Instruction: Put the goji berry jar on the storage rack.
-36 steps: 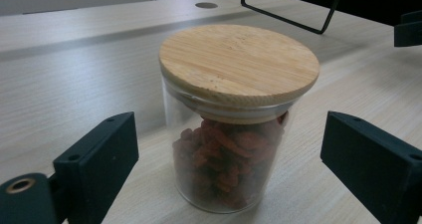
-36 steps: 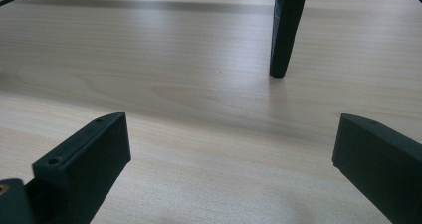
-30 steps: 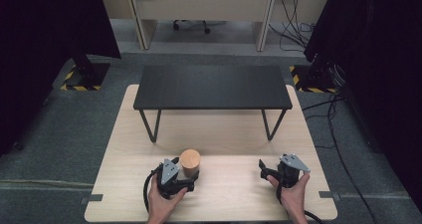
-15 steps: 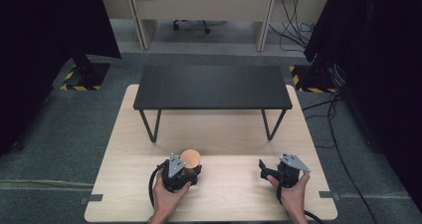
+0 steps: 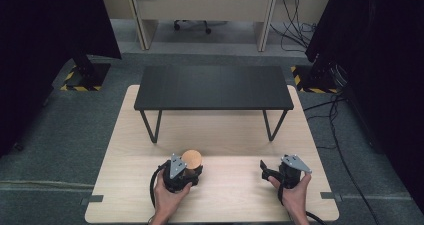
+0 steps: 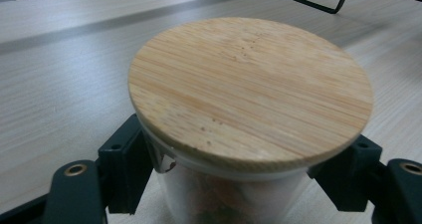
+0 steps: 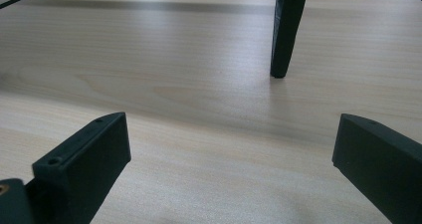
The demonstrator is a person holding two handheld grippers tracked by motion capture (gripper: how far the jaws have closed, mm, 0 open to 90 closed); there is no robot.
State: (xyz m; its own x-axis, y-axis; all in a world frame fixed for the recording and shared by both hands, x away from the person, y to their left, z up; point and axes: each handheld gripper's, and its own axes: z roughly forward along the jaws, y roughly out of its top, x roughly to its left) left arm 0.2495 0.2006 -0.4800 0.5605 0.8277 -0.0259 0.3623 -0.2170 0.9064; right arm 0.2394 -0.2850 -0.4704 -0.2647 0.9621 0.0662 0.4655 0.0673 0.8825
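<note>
A clear glass jar with a round bamboo lid [image 5: 192,159] stands near the front of the pale wooden table [image 5: 225,135]. My left gripper [image 5: 191,171] is shut on the jar just below the lid. In the left gripper view the lid [image 6: 249,84] is very close, and the two black jaws of the left gripper [image 6: 234,184] press on the glass from either side. Something orange-brown shows dimly inside the jar. To the right, my right gripper [image 5: 270,171] rests low over bare wood. In its own view the right gripper [image 7: 229,149] is open with nothing between its jaws.
A low black bench [image 5: 215,87] on thin metal legs stands across the back half of the table. One of its legs [image 7: 287,30] rises just ahead of the right gripper. Grey carpet, cables and dark curtains surround the table.
The left gripper has slid forward around the jar and its jaws have come against the glass. The right gripper has stayed still.
</note>
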